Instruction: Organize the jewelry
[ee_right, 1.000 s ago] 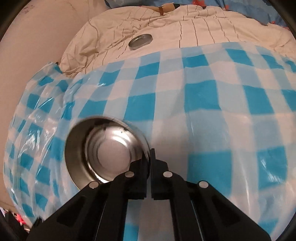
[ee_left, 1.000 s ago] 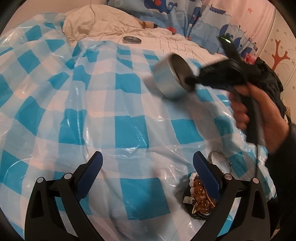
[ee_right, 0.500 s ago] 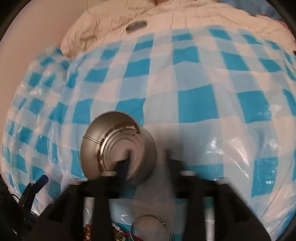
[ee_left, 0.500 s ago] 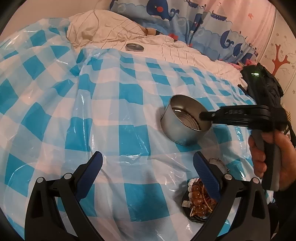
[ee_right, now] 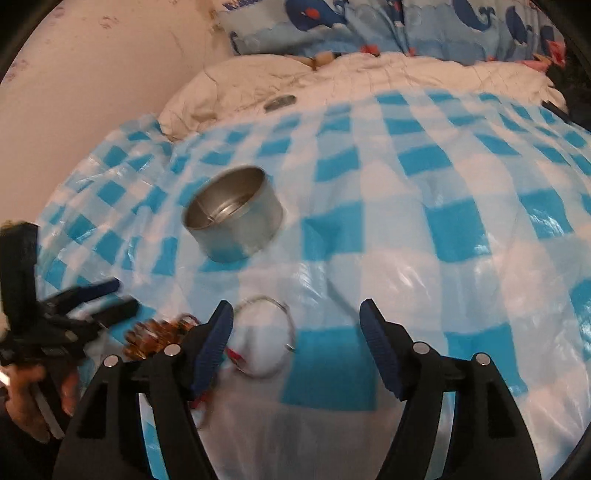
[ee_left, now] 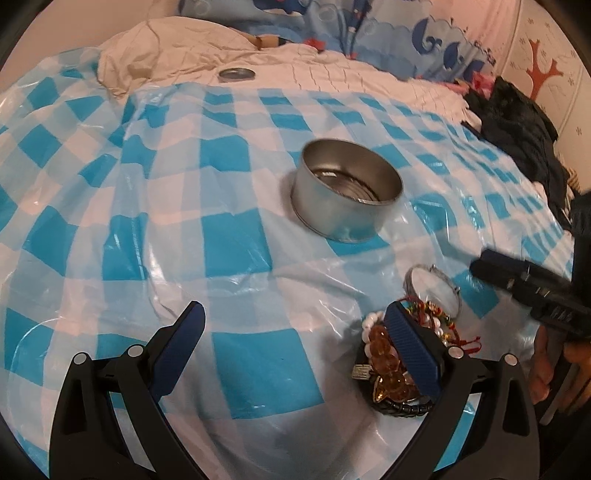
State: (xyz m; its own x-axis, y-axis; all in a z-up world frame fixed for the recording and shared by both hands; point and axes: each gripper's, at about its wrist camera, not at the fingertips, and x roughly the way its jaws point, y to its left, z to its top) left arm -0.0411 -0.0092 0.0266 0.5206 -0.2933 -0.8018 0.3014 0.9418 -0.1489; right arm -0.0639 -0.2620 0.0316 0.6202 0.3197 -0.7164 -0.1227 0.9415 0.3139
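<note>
An empty round metal tin (ee_left: 347, 192) (ee_right: 234, 212) stands upright on the blue-checked plastic sheet (ee_left: 236, 236). Nearer lies a jewelry pile (ee_left: 384, 354) of amber beads, pearls and red cord, with a silver bangle (ee_left: 434, 288) (ee_right: 264, 332) beside it. My left gripper (ee_left: 293, 314) (ee_right: 123, 295) is open, its right finger over the pile and gripping nothing. My right gripper (ee_right: 297, 310) (ee_left: 491, 267) is opening with nothing held; the bangle lies on the sheet under its left finger. The tin's lid (ee_left: 236, 74) (ee_right: 280, 101) rests far off on the cream quilt.
A cream quilt (ee_left: 295, 66) and whale-print bedding (ee_left: 369, 29) lie beyond the sheet. Black clothing (ee_left: 517, 122) is heaped at the right edge. A pale wall (ee_right: 92, 74) borders the bed on the left. A person's hand (ee_right: 33, 398) holds the left gripper.
My right gripper carried the tin down to the sheet, let go of it, opened and drew back toward the jewelry. The left gripper stayed open near the pile.
</note>
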